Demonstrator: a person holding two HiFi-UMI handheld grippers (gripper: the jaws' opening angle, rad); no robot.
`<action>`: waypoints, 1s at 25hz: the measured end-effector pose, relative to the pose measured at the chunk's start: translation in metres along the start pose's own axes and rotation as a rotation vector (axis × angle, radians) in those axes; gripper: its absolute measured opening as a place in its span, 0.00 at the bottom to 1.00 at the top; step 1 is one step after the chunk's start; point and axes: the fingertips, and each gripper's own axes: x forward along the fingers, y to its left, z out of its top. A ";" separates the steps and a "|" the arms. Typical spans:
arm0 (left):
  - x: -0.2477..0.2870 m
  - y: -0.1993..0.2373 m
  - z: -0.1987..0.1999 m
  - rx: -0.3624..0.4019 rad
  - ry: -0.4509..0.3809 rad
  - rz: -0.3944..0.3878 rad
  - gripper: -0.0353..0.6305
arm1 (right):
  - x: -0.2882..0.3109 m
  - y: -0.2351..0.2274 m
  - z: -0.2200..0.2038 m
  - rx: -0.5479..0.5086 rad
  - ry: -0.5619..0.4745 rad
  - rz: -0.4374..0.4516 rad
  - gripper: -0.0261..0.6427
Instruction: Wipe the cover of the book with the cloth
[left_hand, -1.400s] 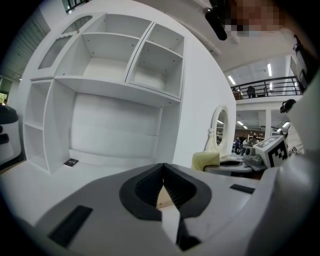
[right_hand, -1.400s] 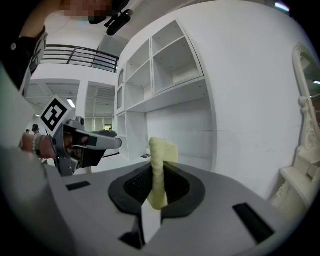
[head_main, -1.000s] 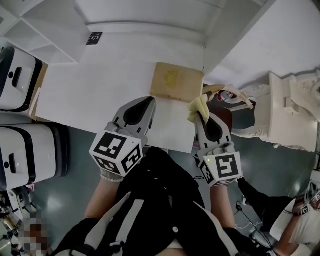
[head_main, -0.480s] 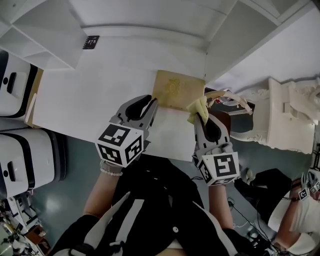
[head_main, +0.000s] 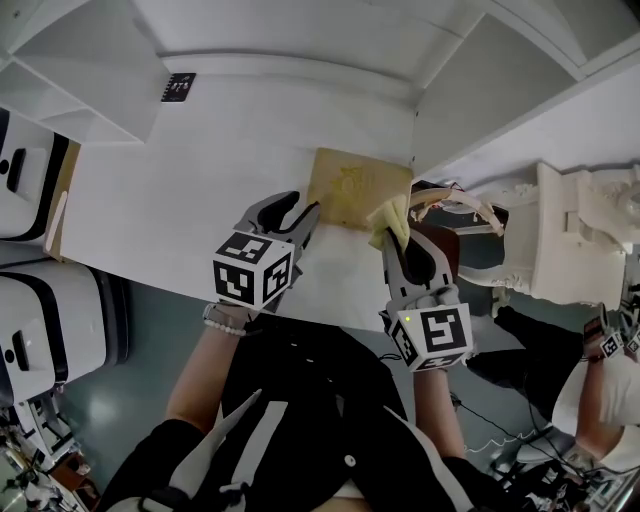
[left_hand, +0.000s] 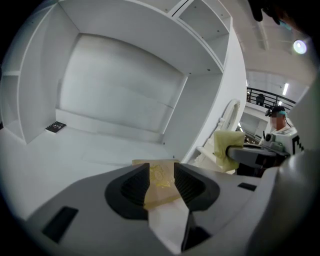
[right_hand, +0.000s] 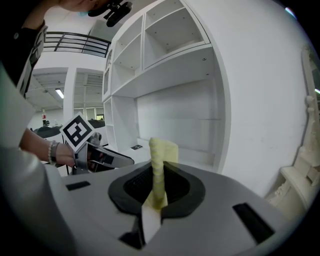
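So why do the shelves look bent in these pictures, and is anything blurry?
Head view: even light, the white desk nearly washed out, the book sharp. Left gripper view: a wide lens curves the shelf walls and darkens the corners. Right gripper view: the same curving; the cloth, close to the lens, looks a bit soft.

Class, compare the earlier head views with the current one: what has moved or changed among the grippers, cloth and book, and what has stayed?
The left gripper moved forward to the book's near left corner. Its jaws have just been opening, with nothing gripped between them. The right gripper carried the yellow cloth forward to the book's near right corner. Unchanged: the cloth stays clamped and the book lies on the white desk.
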 end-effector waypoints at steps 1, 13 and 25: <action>0.004 0.003 -0.004 0.000 0.015 0.002 0.26 | 0.002 0.001 -0.001 0.000 0.003 0.001 0.09; 0.044 0.031 -0.046 -0.013 0.174 0.029 0.27 | 0.027 0.003 -0.029 0.020 0.081 -0.002 0.09; 0.078 0.049 -0.089 -0.143 0.285 0.028 0.27 | 0.044 0.003 -0.051 0.023 0.150 0.001 0.09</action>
